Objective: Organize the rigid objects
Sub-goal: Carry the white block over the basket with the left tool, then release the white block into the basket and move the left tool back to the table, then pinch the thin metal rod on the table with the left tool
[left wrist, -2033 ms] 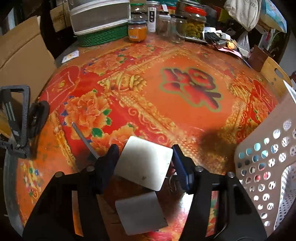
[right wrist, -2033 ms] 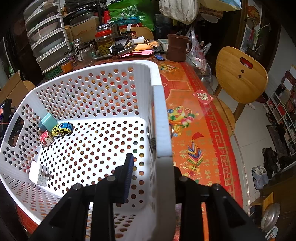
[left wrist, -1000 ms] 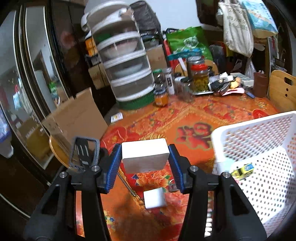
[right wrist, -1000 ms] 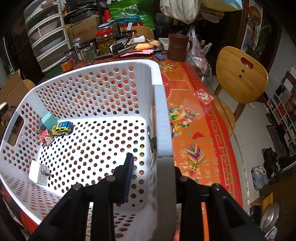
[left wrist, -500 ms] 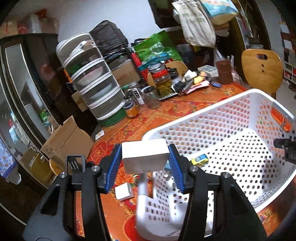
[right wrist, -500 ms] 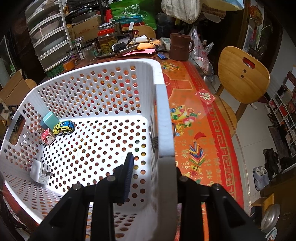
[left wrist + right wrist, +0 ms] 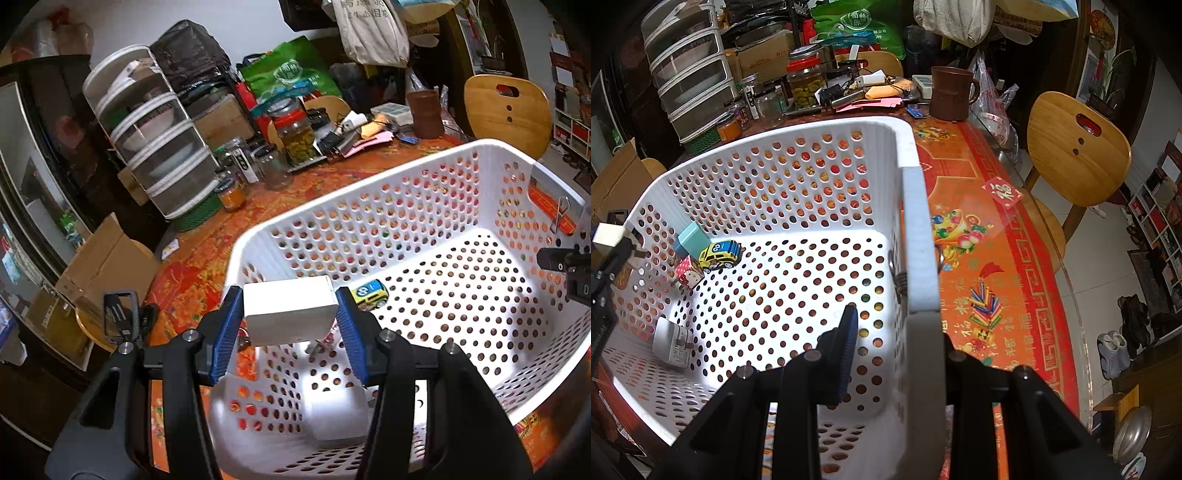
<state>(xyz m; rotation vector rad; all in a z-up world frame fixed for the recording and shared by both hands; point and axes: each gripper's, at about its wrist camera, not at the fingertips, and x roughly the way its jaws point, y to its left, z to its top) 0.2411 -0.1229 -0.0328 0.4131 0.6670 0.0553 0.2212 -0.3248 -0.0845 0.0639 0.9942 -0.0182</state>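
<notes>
My left gripper (image 7: pixel 290 325) is shut on a white rectangular box (image 7: pixel 290 314) and holds it above the near left corner of the white perforated basket (image 7: pixel 480 147). My right gripper (image 7: pixel 894 332) is shut on the basket's right wall (image 7: pixel 918 236), one finger inside and one outside. Inside the basket lie a yellow toy car (image 7: pixel 720 254), a teal block (image 7: pixel 691 236), a small pink-patterned block (image 7: pixel 687 273) and a white plug adapter (image 7: pixel 670 343). The car also shows in the left wrist view (image 7: pixel 369 291).
The basket sits on a round table with a red-orange patterned cloth (image 7: pixel 979 229). Jars (image 7: pixel 295 136), a brown mug (image 7: pixel 951 94) and stacked mesh food covers (image 7: pixel 151 140) crowd the far side. A wooden chair (image 7: pixel 1078 147) stands at the right, a cardboard box (image 7: pixel 107 258) at the left.
My left gripper has lifted the white box off the table and carried it right, over the basket's corner. A second white block stayed on the cloth. The right gripper has kept its hold on the basket wall.
</notes>
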